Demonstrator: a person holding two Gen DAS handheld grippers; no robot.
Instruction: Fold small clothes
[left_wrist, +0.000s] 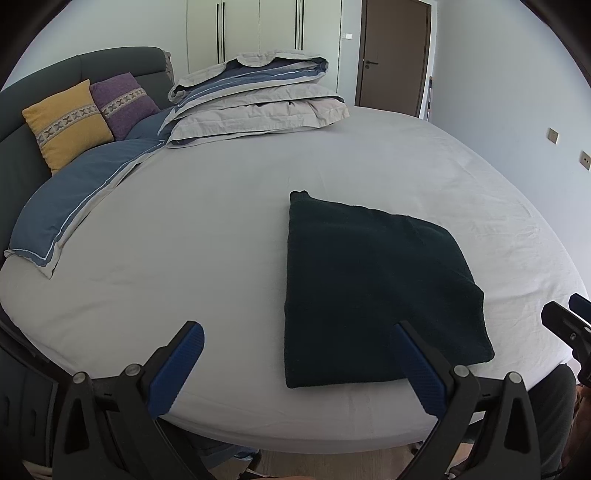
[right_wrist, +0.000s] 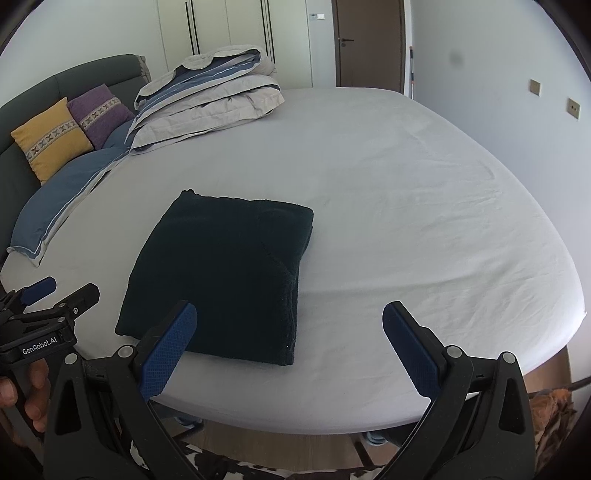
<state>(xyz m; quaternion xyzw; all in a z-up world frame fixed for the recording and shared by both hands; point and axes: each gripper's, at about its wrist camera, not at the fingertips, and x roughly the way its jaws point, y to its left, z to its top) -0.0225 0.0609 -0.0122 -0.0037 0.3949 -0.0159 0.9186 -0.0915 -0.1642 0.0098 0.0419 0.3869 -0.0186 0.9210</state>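
The dark green, thick fleece-like garment (left_wrist: 373, 295), folded into a rough rectangle, lies flat on the pale grey sheet of the bed (left_wrist: 221, 229), close to the near edge of the bed and well apart from its far edge. Its long axis runs from the near edge away toward the far side; the far left corner ends in a small point, and the far right corner is rounded.

The left gripper (left_wrist: 301, 363) hangs above the near edge with its blue-padded fingers spread wide and nothing between them. The garment lies forward and to the right of it: the right finger (left_wrist: 421, 369) stands in front of the near edge of the garment, the left finger over bare sheet. I cannot tell if this finger touches the cloth.

The right gripper (right_wrist: 290, 349) is also released, wide and empty. From it the garment lies forward and to the left; its left finger (right_wrist: 168, 354) overlaps the near edge of the garment, and its right finger is over bare sheet.

So the garment sits between the two grippers, each about equally near to one near corner. In my judgement, a further fold would ask each gripper to move inward to its own near corner.

Near the headboard are a folded grey and blue duvet (left_wrist: 255, 99) and two cushions, a yellow one (left_wrist: 66, 125) and a purple one (left_wrist: 123, 101).
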